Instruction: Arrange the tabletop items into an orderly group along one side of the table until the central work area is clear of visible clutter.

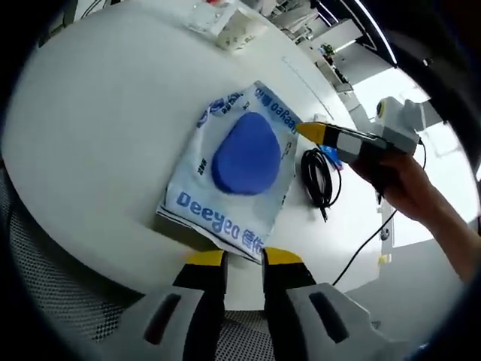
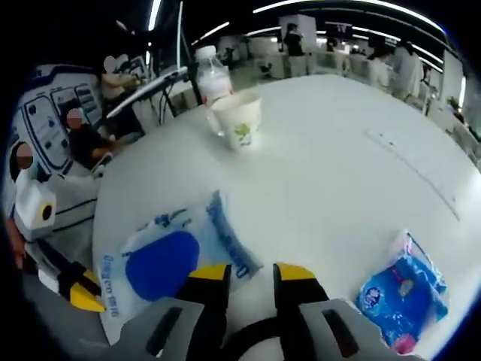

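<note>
A white packet (image 1: 233,173) printed "Deeyeo", with a blue oval flap, lies flat near the round white table's (image 1: 98,128) near edge. My left gripper (image 1: 244,259) is open, its yellow tips just short of the packet's near edge. A hand brings my right gripper (image 1: 312,131) to the packet's far right edge. In the right gripper view the same packet (image 2: 161,259) lies left of centre. My right gripper (image 2: 252,274) is open at its corner. The left gripper (image 2: 79,292) sits at the packet's left side. A coiled black cable (image 1: 319,177) lies just right of the packet.
A paper cup (image 2: 240,120) and a water bottle (image 2: 210,75) stand together at the table's far side. A small blue packet (image 2: 402,289) lies to the right. White boxes (image 1: 225,22) sit at the far edge. People sit and stand around desks beyond the table (image 2: 338,150).
</note>
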`<state>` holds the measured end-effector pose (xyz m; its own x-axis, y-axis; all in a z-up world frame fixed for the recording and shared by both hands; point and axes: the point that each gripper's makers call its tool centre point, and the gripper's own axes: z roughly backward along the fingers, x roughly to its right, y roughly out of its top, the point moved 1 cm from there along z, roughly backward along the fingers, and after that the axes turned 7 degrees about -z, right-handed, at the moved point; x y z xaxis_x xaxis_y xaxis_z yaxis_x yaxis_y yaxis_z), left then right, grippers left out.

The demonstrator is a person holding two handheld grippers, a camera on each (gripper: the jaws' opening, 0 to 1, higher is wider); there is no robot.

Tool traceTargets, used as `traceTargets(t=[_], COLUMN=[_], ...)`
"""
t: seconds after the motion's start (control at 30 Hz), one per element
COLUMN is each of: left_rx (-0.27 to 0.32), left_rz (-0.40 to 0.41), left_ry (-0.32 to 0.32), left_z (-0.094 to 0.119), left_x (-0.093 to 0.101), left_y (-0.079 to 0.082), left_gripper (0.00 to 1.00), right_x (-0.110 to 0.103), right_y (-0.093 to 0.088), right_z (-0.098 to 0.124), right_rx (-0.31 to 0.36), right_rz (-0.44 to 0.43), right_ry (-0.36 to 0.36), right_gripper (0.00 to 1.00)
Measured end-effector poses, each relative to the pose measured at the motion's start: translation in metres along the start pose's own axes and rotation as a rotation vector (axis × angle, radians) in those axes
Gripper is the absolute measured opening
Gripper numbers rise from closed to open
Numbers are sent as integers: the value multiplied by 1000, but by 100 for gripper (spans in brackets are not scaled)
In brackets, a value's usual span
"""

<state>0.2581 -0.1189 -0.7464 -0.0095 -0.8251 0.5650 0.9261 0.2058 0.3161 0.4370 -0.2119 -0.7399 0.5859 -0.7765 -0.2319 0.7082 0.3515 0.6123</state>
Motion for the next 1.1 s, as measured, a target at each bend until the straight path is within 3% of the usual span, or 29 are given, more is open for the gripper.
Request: traceTargets(t=[0.1, 0.2, 0.5, 0.83, 1.1], left_rx=[1, 16, 17, 26, 36], left_rz=[4, 32, 32, 31, 25], left_ry=[16, 3, 17, 30, 59], left_z=[-2, -2, 1, 11, 20], left_x=[-5, -3, -8, -19, -36], left_y=[0, 3, 6, 8, 12], left_gripper=[3, 1, 0, 0, 0], right_x=[1, -1, -9, -11, -17], right_y=[-2, 1, 5, -6, -20], right_z=[1, 1, 3, 9, 17], right_rx=[-20, -3, 14, 18, 77], right_rz=[58, 38, 12, -36, -205], right_ry=[-38, -25, -14, -16, -43], right_gripper=[6, 2, 0, 0, 0])
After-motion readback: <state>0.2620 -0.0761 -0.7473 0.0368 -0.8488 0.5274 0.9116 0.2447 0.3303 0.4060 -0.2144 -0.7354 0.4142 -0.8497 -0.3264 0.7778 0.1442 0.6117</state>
